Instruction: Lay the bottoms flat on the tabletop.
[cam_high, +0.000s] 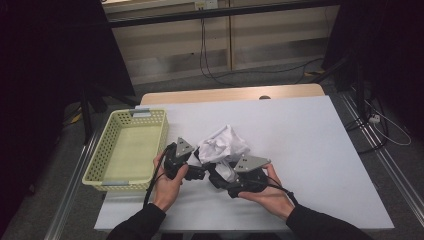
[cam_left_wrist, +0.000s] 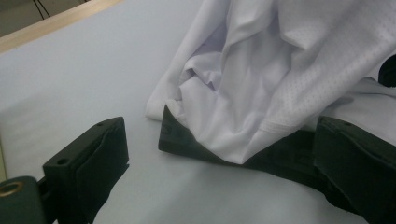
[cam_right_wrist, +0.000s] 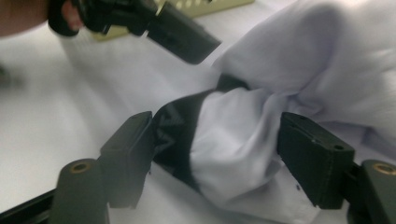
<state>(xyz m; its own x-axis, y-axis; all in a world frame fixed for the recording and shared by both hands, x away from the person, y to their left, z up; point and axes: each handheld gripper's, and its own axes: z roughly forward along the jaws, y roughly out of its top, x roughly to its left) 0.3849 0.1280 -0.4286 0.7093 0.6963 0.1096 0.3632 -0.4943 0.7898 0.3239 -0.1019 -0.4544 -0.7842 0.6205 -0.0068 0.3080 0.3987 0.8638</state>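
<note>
A crumpled white garment with black trim lies near the middle of the white table, right of a yellow basket. The right gripper brackets a fold, jaws parted, apparently not yet clamped. The left gripper stands open at the cloth's near edge.

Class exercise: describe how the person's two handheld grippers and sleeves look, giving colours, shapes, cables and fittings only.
Both the left gripper and the right gripper are black, each topped by a grey three-cornered plate and trailing a black cable. The jaws are blocky black pads with small screw holes; brass-coloured fittings sit at their bases. The sleeves are black.
</note>
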